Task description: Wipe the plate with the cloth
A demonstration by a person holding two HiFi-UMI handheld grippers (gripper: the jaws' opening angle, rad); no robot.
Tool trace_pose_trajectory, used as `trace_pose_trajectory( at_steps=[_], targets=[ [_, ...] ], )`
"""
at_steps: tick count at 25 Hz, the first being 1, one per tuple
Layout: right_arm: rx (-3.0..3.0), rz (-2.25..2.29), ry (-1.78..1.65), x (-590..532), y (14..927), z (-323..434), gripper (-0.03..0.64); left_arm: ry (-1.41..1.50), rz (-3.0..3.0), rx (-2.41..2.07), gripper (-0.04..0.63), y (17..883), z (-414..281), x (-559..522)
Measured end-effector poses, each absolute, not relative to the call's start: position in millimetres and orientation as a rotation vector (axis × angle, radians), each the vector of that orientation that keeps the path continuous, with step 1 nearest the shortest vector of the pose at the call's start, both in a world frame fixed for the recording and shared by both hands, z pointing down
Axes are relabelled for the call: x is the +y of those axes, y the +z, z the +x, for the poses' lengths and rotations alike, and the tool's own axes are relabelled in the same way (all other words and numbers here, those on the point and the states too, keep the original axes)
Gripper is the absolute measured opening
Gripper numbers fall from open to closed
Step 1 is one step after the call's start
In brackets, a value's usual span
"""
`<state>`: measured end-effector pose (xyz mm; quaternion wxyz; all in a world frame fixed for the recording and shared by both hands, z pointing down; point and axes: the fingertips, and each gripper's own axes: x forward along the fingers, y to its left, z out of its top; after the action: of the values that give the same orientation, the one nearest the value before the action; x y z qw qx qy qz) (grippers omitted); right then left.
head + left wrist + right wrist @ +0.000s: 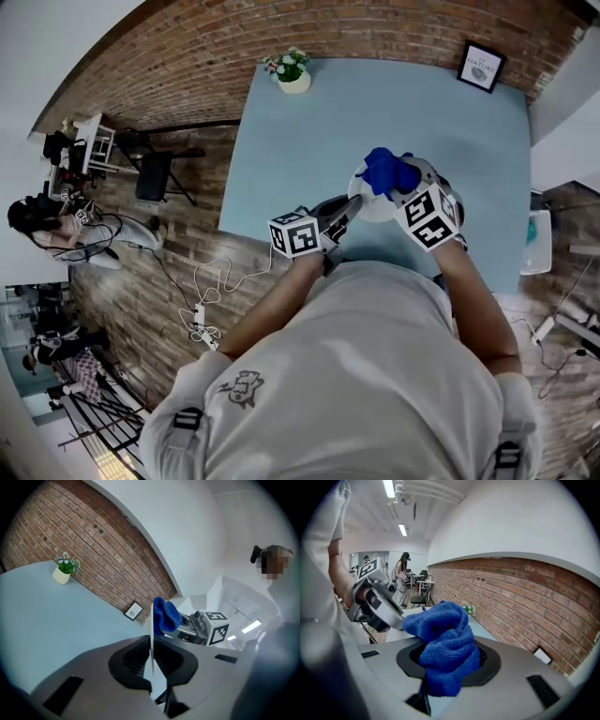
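Observation:
In the head view, both grippers are raised in front of the person's chest over the near edge of the light blue table. My left gripper is shut on the rim of a white plate. In the left gripper view the plate stands edge-on between that gripper's pads. My right gripper is shut on a bunched blue cloth. The cloth bulges out of the right gripper and lies against the plate's upper face, with the cloth just beyond the plate's far rim.
A small potted plant stands at the table's far left corner. A framed picture stands at the far right corner. A chair and loose cables are on the brick-patterned floor to the left, with people further left.

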<state>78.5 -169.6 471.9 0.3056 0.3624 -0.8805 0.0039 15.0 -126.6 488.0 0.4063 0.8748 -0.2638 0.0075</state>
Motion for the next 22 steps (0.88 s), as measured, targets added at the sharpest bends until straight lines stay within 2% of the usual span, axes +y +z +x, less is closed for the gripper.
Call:
trace_pose_trajectory(
  at_steps=[5, 10, 22],
  targets=[
    [-2.402, 0.797, -0.071, -143.7, 464.7, 41.1, 0.127, -0.056, 2.188, -0.673, 0.023, 471.2, 15.8, -135.0],
    [-2.389, 0.701, -0.009, -118.3, 489.0, 37.5, 0.127, -0.090, 2.187, -0.736, 0.021, 466.3, 0.8, -143.3],
    [-2.242, 0.944, 0.198, -145.2, 504.8, 124.5, 0.127, 0.046, 2.285, -0.724, 0.023, 464.1, 7.3, -129.3]
  ],
)
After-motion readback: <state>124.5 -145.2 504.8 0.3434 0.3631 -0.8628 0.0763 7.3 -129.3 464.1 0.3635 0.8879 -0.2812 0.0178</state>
